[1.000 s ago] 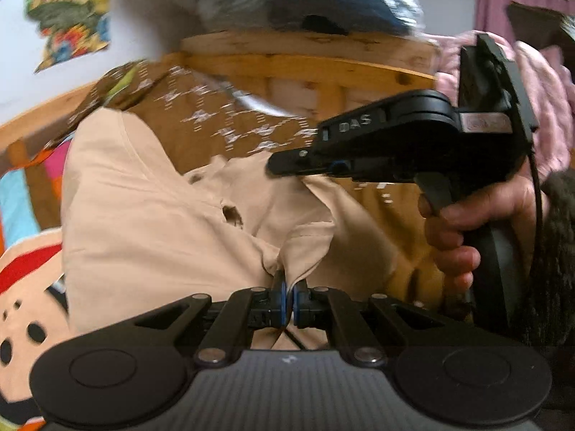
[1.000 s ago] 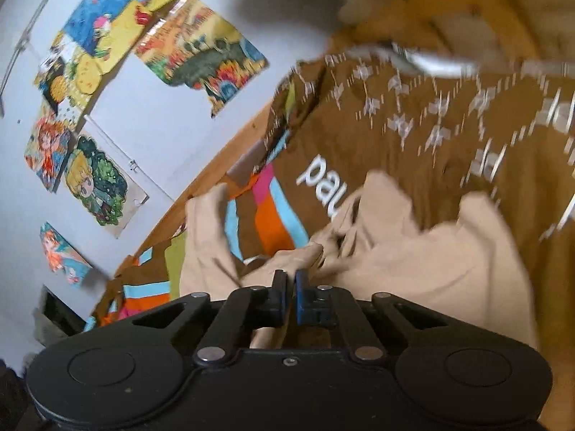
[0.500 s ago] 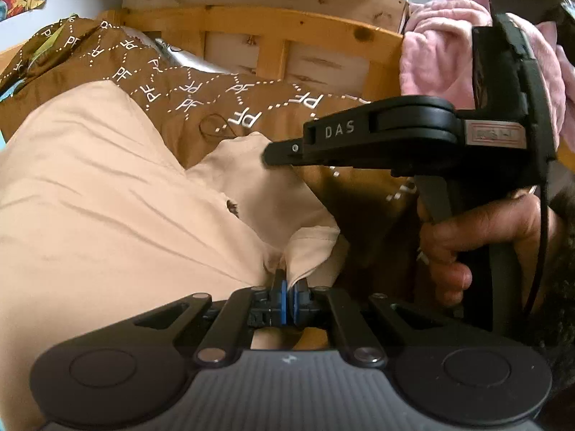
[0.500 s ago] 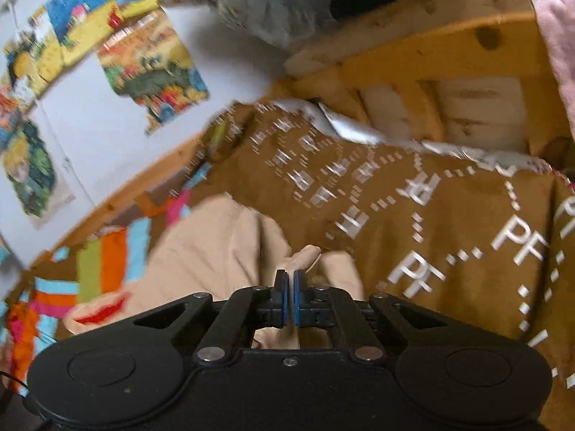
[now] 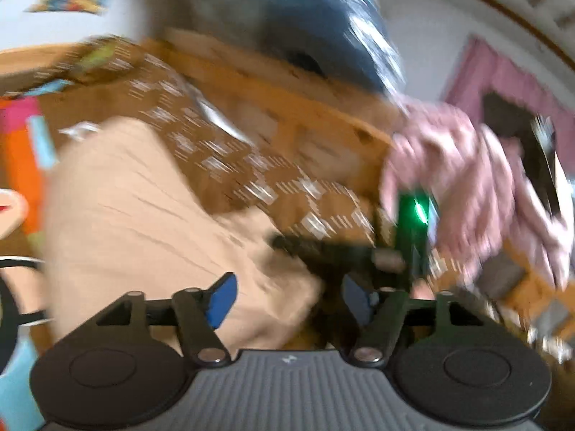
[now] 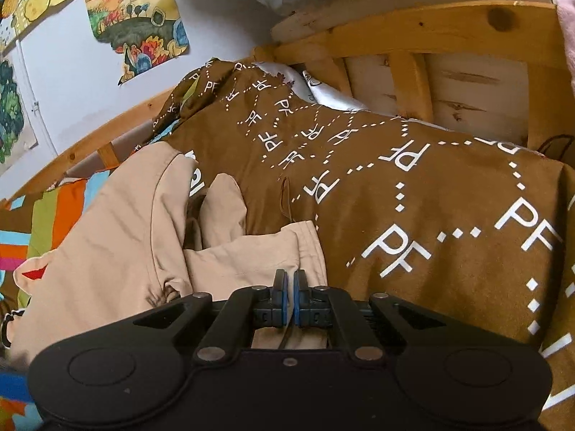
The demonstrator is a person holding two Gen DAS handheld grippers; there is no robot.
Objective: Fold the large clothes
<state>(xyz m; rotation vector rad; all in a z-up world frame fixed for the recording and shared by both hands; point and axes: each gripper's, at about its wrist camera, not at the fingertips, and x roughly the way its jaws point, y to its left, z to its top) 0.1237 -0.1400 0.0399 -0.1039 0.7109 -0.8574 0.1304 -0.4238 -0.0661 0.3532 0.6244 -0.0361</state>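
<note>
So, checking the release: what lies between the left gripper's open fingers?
In the blurred left wrist view, the beige garment lies beyond the left gripper, loose between its just-opened jaws.

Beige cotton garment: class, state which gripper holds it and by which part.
The right gripper pinches the beige cotton garment at a folded hem edge. The left gripper has just been opening; nothing is between its fingers.

A large beige garment point(image 6: 118, 237) lies rumpled and partly folded on a brown bedspread printed with white "PF" letters point(image 6: 413, 194). Its near hem edge point(image 6: 305, 251) is bunched; its body spreads to the left.
</note>
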